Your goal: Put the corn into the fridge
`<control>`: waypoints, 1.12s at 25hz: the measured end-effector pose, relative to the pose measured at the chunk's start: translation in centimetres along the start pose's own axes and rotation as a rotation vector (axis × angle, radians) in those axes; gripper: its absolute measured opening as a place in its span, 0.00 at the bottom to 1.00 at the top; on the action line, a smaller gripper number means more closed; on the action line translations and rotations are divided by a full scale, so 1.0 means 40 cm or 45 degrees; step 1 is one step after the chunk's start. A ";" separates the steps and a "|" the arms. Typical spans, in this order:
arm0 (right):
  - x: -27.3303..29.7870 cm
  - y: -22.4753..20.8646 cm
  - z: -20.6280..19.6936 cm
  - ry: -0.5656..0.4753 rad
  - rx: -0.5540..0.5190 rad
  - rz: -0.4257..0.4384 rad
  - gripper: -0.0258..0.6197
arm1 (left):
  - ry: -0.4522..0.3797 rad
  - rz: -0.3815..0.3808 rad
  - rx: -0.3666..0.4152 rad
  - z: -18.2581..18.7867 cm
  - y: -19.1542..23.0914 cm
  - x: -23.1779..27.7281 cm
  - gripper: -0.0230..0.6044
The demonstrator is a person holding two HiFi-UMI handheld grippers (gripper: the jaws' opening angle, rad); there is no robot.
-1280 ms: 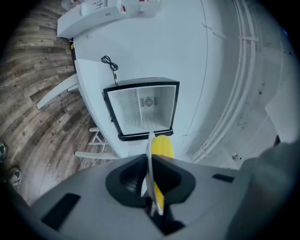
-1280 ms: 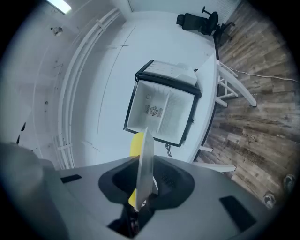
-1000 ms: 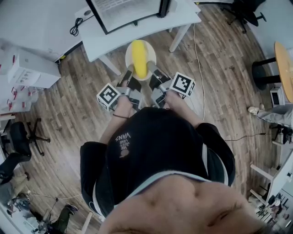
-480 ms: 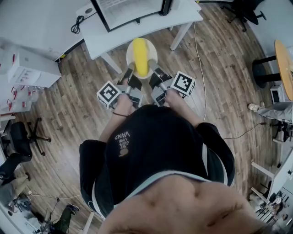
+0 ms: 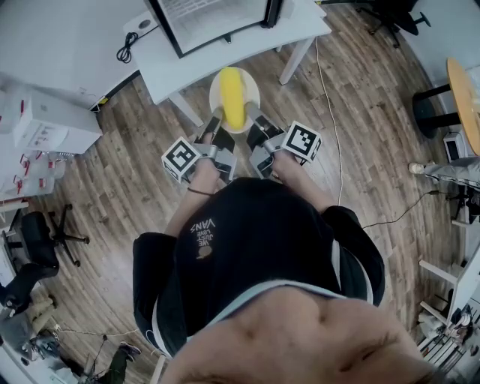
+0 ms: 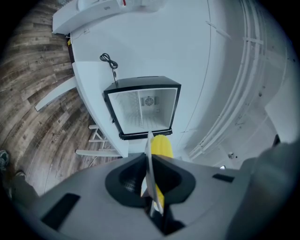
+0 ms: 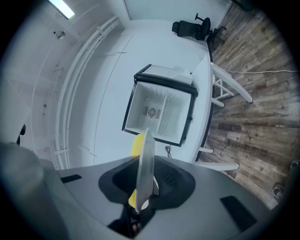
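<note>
A yellow corn lies on a round white plate held level in front of me. My left gripper is shut on the plate's left near rim and my right gripper on its right near rim. In the left gripper view the plate shows edge-on between the jaws of the left gripper, with the corn beyond. The right gripper view shows the plate clamped in the right gripper, corn behind. The small fridge stands open on a white table, its inside white and bare.
The table's white legs stand just beyond the plate. A black cable lies on the tabletop left of the fridge. White boxes sit at the left, an office chair lower left, a round wooden table right. A cord runs over the wood floor.
The plate with the corn, held by both grippers, has drifted slightly toward the table with the fridge. The grips are unchanged.
</note>
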State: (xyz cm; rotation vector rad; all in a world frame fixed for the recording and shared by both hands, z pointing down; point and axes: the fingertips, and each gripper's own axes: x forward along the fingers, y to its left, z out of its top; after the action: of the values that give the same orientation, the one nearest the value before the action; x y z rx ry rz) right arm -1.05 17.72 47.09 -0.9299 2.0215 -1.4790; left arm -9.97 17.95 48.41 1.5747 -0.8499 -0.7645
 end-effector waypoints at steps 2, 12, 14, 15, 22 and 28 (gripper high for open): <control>0.003 -0.002 -0.002 -0.005 0.002 -0.003 0.15 | 0.011 -0.004 -0.009 0.002 0.005 0.002 0.09; 0.055 -0.021 0.048 0.000 0.016 -0.006 0.15 | 0.019 0.008 -0.020 0.031 0.021 0.069 0.09; 0.074 -0.012 0.065 0.001 0.046 0.036 0.15 | 0.015 -0.004 -0.023 0.036 0.016 0.092 0.09; 0.082 -0.012 0.073 0.003 0.053 0.045 0.15 | 0.012 -0.014 -0.026 0.040 0.013 0.104 0.09; 0.130 -0.051 0.140 0.056 -0.014 -0.002 0.15 | -0.032 0.001 -0.021 0.073 0.023 0.173 0.09; 0.181 -0.056 0.189 0.079 0.013 0.033 0.15 | -0.058 0.011 -0.011 0.100 0.029 0.233 0.09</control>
State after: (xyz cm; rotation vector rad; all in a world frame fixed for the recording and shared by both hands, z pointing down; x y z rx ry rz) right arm 0.07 7.06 47.01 -0.8604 2.0601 -1.5198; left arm -8.55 7.85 48.68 1.5496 -0.8849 -0.7993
